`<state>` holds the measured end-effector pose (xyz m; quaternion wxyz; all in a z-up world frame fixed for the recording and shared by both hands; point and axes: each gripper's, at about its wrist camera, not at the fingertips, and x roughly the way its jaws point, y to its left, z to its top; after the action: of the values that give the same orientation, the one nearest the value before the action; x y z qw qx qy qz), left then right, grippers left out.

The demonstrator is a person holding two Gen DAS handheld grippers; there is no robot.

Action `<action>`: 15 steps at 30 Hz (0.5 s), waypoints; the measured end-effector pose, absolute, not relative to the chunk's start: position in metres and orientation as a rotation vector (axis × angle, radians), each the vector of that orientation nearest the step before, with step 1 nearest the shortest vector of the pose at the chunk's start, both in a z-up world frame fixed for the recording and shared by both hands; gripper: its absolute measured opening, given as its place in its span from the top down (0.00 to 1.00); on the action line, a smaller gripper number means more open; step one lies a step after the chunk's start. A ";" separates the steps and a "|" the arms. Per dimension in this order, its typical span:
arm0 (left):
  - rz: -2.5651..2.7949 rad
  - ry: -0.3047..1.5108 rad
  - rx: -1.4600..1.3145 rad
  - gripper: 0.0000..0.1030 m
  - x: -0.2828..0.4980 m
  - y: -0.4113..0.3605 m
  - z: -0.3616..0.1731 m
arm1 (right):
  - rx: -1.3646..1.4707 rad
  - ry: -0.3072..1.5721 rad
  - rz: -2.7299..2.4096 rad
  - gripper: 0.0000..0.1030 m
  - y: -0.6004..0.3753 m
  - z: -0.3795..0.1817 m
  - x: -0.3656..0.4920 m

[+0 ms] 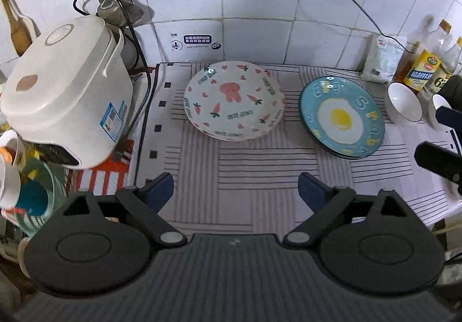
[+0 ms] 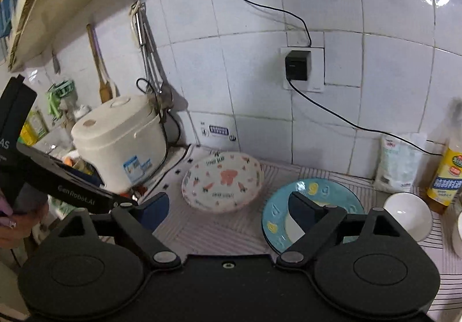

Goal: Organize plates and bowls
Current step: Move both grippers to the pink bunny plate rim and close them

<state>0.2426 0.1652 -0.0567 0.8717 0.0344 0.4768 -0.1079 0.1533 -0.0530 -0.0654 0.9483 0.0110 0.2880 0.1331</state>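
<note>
A white plate with a pink bunny and carrots (image 1: 234,100) lies on the striped mat (image 1: 260,171); it also shows in the right wrist view (image 2: 222,181). A blue fried-egg plate (image 1: 342,116) (image 2: 311,192) sits to its right on top of another plate. A white bowl (image 1: 404,102) (image 2: 407,213) stands further right, with a second white bowl (image 2: 458,231) at the edge. My left gripper (image 1: 235,192) is open and empty above the mat, short of the plates. My right gripper (image 2: 228,206) is open and empty, above the mat in front of the blue plate.
A white rice cooker (image 1: 66,91) (image 2: 121,143) stands at the left. Oil bottles (image 1: 424,62) and a white bag (image 1: 381,59) stand at the back right. A plug and cable (image 2: 297,65) hang on the tiled wall. Cups and clutter (image 1: 23,177) sit at far left.
</note>
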 end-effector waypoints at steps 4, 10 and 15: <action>-0.254 0.995 0.074 0.07 0.270 0.188 -0.065 | 0.033 0.572 0.254 0.10 -0.033 -0.077 0.175; -0.279 0.998 0.050 0.06 0.316 0.220 -0.085 | 0.034 0.596 0.212 0.10 -0.010 -0.111 0.220; -0.267 0.986 0.026 0.06 0.352 0.231 -0.116 | 0.111 0.638 0.185 0.11 -0.002 -0.157 0.246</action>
<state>0.3520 0.2315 -0.1158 0.8723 0.0127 0.4718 -0.1276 0.2462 -0.0022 -0.1571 0.9438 0.0543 0.3132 0.0906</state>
